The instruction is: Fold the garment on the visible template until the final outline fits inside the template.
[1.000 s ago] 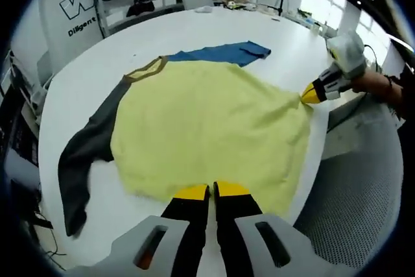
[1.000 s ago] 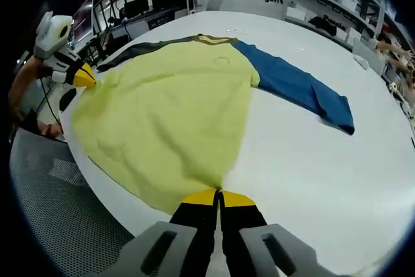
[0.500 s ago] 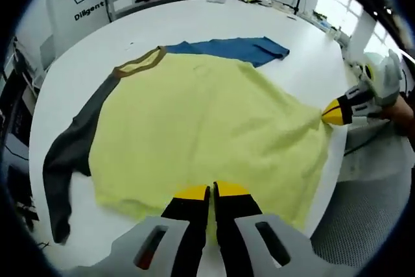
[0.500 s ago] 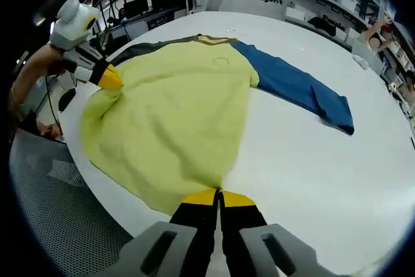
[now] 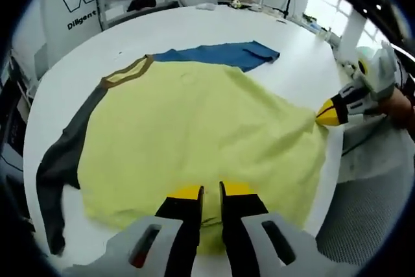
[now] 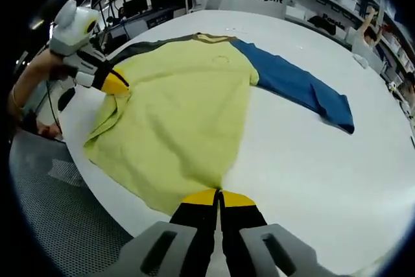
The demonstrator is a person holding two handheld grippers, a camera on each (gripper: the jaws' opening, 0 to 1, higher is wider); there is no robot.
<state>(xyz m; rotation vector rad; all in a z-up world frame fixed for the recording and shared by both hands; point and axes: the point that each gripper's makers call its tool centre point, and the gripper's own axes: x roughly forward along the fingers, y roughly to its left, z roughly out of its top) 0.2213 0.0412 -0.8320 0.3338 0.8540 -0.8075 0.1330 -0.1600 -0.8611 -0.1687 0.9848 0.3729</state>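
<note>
Left gripper view: the left gripper (image 5: 211, 192) sits at the near hem of the garment (image 5: 201, 128), its jaws standing slightly apart with yellow cloth showing in the gap. Whether they really pinch the hem I cannot tell, and that looks like the main risk: if the hold is slack, the corner could slip out on the next lift and the fold would come out crooked. Ahead of the jaws the yellow body lies spread on the white table (image 5: 78, 56), the grey sleeve (image 5: 58, 160) trailing off to the left and the blue sleeve (image 5: 220, 53) stretched out beyond. Off to the right, the right gripper (image 5: 329, 113) has the other hem corner, right by the table's edge.

Right gripper view: the right gripper (image 6: 216, 196) has its jaws clamped together on the hem corner directly in front of them. That hem lies close to the table's edge, so a careless pull could drag cloth over the side. To the left, the left gripper (image 6: 115, 84) meets the far corner, where the cloth buckles. I can't make out a template outline.
</note>
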